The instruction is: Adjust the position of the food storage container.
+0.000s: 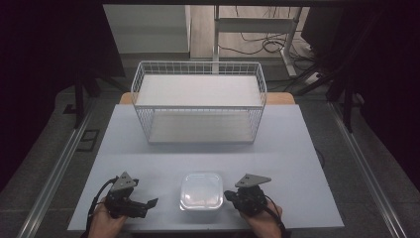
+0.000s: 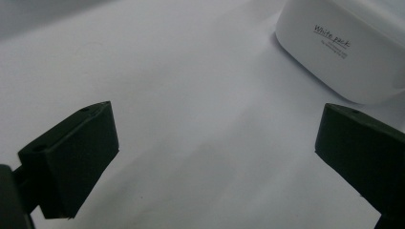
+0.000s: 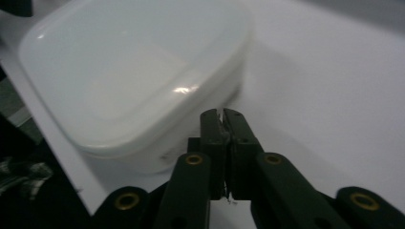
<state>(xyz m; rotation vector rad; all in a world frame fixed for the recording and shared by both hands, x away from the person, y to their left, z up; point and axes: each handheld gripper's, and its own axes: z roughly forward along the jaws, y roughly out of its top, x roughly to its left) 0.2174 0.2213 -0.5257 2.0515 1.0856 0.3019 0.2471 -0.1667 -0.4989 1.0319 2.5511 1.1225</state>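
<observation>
A white lidded container (image 1: 200,191) sits at the middle of the counter's (image 1: 148,158) near edge. The left claw (image 1: 148,203) rests on the counter near its left side, jaws spread wide and empty. The right claw (image 1: 229,195) lies just beside its right side, jaws pressed together on nothing. A wire basket (image 1: 198,101) stands toward the far edge.

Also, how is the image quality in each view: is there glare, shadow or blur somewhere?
High view: dim, dark at both sides, the white container a little overexposed. Left gripper view: the printed label on the container reads sharply, while the near jaws are soft, with a faint shadow on the table. Right gripper view: a small glare spot on the lid; far edges blurred.
</observation>
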